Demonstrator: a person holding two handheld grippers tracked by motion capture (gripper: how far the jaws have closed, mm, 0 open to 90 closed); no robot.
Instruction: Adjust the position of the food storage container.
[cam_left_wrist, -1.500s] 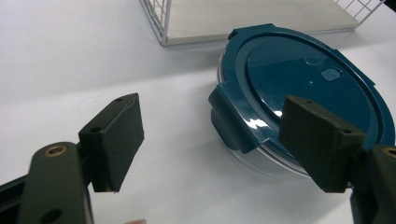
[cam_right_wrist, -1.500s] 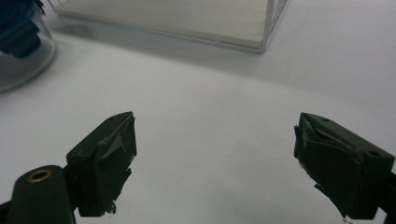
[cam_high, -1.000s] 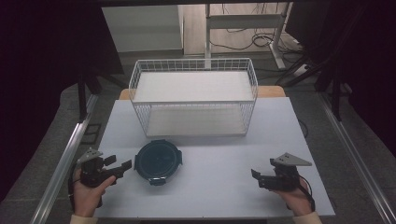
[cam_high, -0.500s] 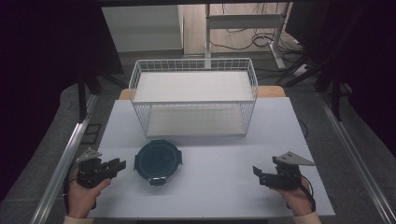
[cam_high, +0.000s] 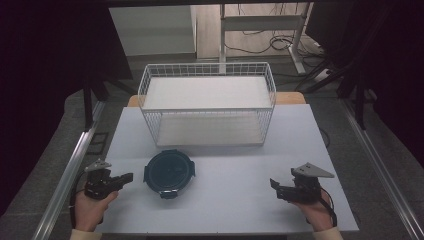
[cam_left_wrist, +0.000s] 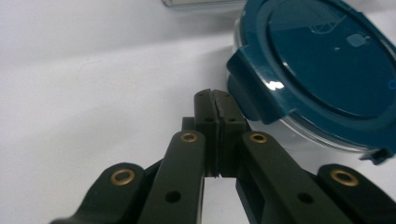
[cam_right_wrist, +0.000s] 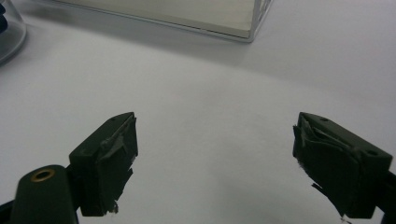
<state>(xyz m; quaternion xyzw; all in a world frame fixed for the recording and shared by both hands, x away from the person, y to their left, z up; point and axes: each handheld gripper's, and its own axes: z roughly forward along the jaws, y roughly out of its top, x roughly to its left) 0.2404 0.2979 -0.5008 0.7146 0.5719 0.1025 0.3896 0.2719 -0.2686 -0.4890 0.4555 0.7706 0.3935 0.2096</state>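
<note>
beside blue lid (cam_left_wrist: 327, 70), no legible writing: left gripper (cam_left_wrist: 215, 100) clenched, holding nothing; right gripper (cam_right_wrist: 215, 158) released.

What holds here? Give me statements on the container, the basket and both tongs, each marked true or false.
1. The left tongs are shut with nothing between them. True.
2. The right tongs are clamped on the round container. False: they are open, over bare table.
3. The round container sits inside the wire basket. False: it rests on the table in front of the wire basket.
4. The container wears a dark blue lid. True.
5. The left tongs lie close beside a latch of the lid. True.
</note>
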